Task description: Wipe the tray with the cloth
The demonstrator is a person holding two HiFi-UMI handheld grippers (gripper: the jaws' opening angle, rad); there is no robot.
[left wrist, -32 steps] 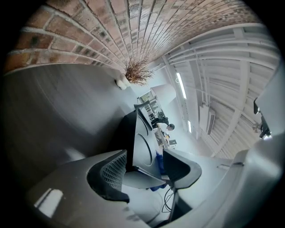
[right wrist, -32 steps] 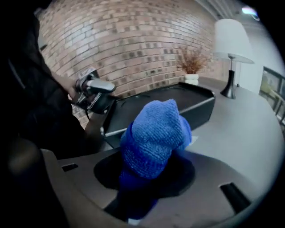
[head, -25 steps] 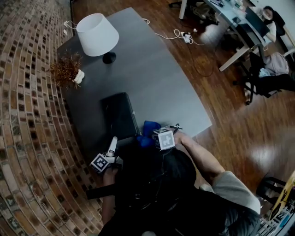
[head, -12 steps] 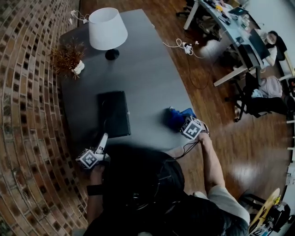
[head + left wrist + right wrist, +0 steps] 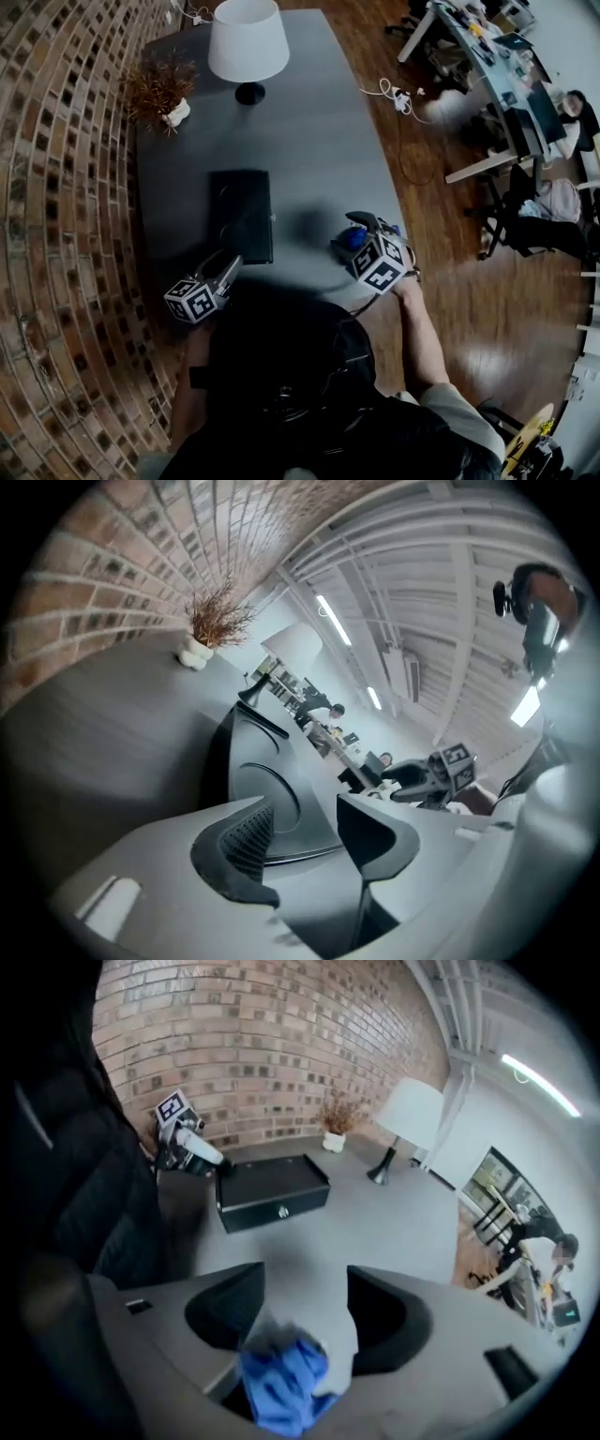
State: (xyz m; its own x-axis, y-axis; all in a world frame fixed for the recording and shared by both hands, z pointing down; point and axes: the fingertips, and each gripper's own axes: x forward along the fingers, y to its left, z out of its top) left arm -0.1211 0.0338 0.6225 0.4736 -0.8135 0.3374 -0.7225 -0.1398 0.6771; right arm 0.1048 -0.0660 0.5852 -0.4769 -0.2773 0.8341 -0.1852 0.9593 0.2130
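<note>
Cloth (image 5: 353,239) lies between the right gripper's (image 5: 361,227) opening jaws, pads off it, near the table's (image 5: 309,141) right edge. Tray (image 5: 241,214) lies to its left, well apart, long axis near-to-far. Left gripper (image 5: 228,270), closing on nothing, is nearer the tray.

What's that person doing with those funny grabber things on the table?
A person stands at a gray table with a gripper in each hand. The right gripper has a blue cloth between its fingers, which are opening, off to the right of the black tray. The left gripper is at the tray's near corner, fingers closing on nothing. The cloth isn't on the tray.
</note>
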